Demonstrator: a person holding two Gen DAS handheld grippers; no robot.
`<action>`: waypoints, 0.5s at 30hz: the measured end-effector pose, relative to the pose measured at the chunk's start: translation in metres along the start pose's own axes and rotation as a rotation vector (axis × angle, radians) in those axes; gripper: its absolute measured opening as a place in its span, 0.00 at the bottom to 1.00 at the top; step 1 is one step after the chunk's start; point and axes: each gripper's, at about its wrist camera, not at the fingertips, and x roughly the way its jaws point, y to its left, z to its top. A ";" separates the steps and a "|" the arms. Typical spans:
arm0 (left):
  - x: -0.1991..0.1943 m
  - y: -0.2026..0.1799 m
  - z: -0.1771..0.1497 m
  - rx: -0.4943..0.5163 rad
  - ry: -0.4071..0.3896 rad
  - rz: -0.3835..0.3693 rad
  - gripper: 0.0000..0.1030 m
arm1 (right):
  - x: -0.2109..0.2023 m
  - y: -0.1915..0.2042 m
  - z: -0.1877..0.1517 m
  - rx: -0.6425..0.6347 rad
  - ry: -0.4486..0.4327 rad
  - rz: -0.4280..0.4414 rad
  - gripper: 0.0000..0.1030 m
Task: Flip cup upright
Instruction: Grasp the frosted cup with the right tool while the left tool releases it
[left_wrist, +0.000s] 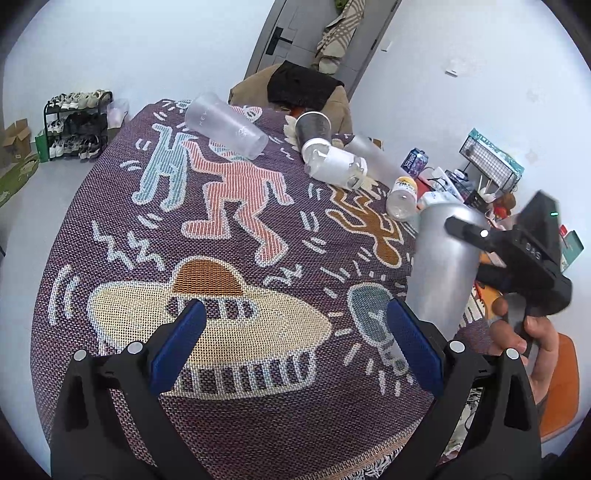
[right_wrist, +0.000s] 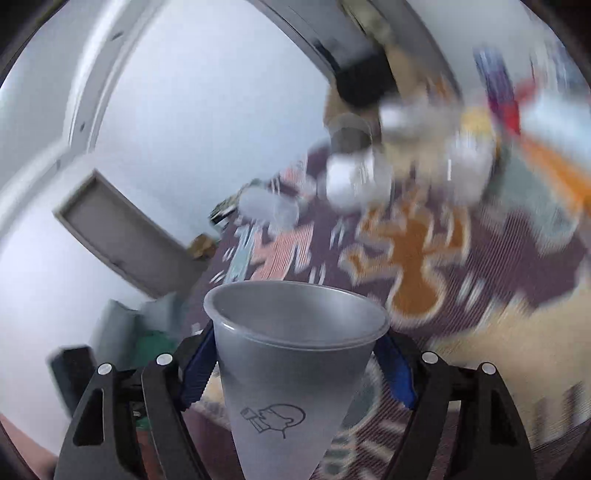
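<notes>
In the right wrist view, everything beyond the frosted translucent plastic cup (right_wrist: 295, 354) is smearing into streaks: the purple woven figure-patterned tablecloth (right_wrist: 480, 266) and the cups lying at its far side are losing their outlines (their count cannot be told). The cup's base is running off the bottom edge. In the left wrist view, the same cup (left_wrist: 441, 258) is hiding the black right gripper's (left_wrist: 480, 236) far finger, and that gripper's handle is covering part of the person's right hand (left_wrist: 528, 332).

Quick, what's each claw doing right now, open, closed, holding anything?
Left claw: open, holding nothing, above the patterned blanket.
Right claw: closed on the frosted plastic cup, pads on both of its sides.
</notes>
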 end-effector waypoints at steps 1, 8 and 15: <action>-0.002 0.000 0.000 0.001 -0.004 -0.001 0.94 | -0.005 0.007 0.000 -0.051 -0.035 -0.034 0.74; -0.011 0.000 -0.002 -0.005 -0.024 0.005 0.94 | -0.003 0.038 -0.006 -0.266 -0.164 -0.119 0.74; -0.012 0.007 -0.003 -0.018 -0.023 0.014 0.94 | 0.017 0.050 -0.014 -0.392 -0.232 -0.177 0.75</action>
